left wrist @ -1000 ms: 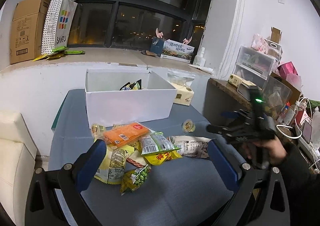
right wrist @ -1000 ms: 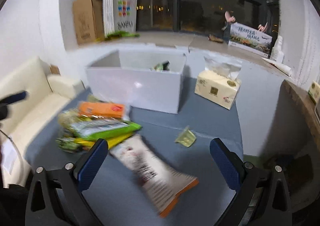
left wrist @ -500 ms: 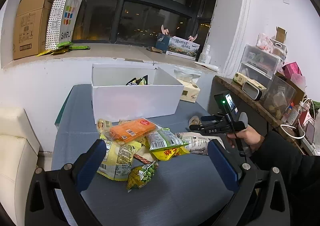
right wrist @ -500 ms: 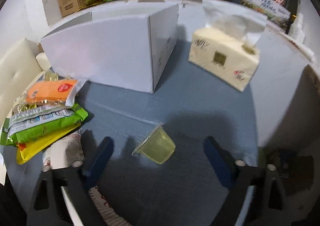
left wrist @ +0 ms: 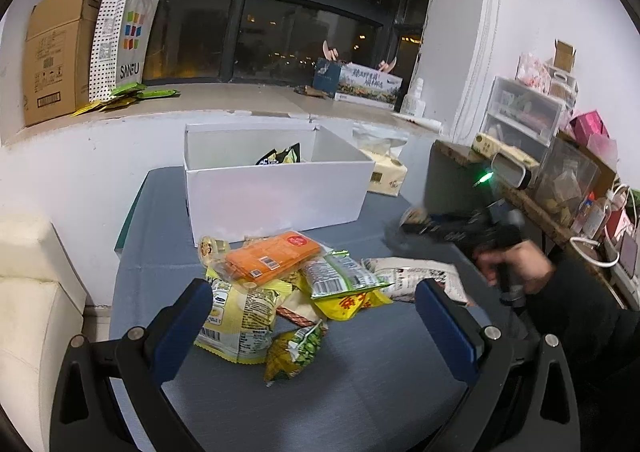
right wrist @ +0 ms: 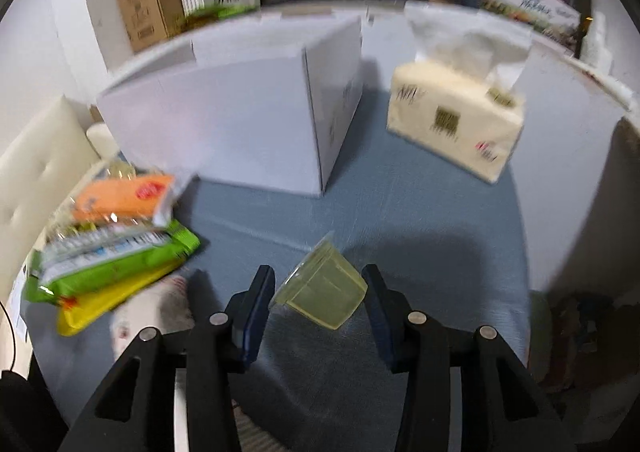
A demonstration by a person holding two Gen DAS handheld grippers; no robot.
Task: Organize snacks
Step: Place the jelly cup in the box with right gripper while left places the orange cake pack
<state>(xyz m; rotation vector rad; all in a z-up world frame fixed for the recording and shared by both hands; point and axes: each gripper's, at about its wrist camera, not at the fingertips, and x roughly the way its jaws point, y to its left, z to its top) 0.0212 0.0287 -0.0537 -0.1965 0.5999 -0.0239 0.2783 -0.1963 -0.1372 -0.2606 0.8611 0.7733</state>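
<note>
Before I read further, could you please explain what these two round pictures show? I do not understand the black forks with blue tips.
No robot here: a person holds a handheld gripper in each hand, and a fisheye camera on each looks along its two blue-padded fingers. The left view shows the left gripper, open and empty, above a pile of snack packets on a blue-grey table, with a white box behind. The right hand shows at its edge. The right view shows the right gripper with its fingers either side of a small yellowish jelly cup, not yet touching it. A tissue pack stands beside the box.
</note>
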